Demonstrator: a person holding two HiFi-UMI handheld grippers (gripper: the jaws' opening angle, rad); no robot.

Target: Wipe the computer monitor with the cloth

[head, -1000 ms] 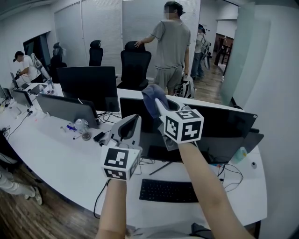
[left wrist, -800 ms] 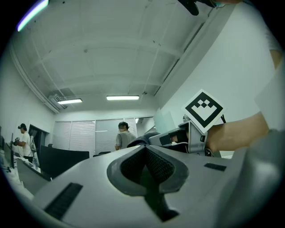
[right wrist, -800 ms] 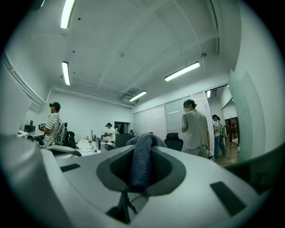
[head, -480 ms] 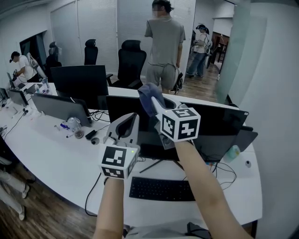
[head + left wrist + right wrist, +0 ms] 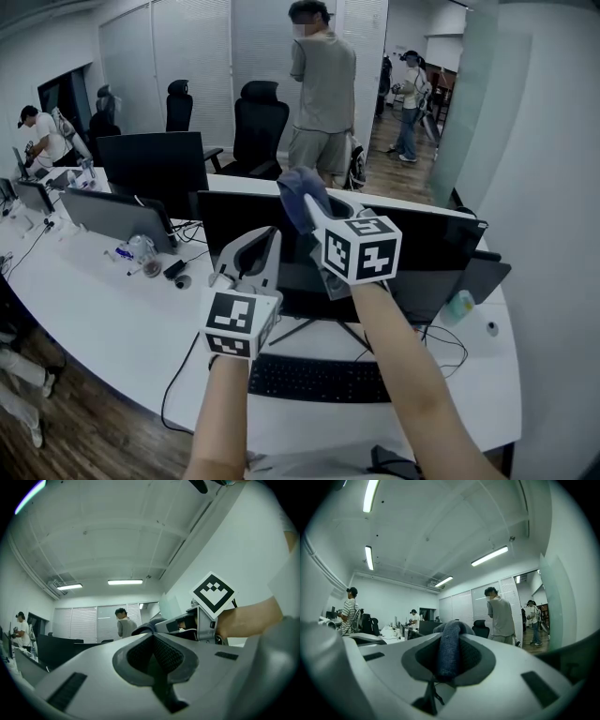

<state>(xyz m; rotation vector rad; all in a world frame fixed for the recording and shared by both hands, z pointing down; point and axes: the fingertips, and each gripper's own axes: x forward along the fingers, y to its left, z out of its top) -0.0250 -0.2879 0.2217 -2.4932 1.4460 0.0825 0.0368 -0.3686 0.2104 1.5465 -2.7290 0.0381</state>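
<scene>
A wide black monitor (image 5: 441, 253) stands on the white desk (image 5: 103, 309) in front of me. My right gripper (image 5: 314, 208) is raised before the monitor's upper left part, shut on a bluish-grey cloth (image 5: 300, 195) that bunches above its tips; the cloth (image 5: 450, 653) also fills the jaws in the right gripper view. My left gripper (image 5: 261, 246) is held up just left of it, shut with nothing in it. In the left gripper view its jaws (image 5: 152, 656) meet and the right gripper (image 5: 197, 623) shows beyond.
A black keyboard (image 5: 319, 378) lies on the desk below the monitor. More monitors (image 5: 155, 169) stand to the left, with small items (image 5: 141, 253) and cables. Office chairs (image 5: 258, 127) and a standing person (image 5: 322, 94) are behind; other people at far left and right.
The view has shifted a little, so the desk and monitor sit slightly lower and rightward. Both grippers hold nearly the same raised pose. The person behind has moved left.
</scene>
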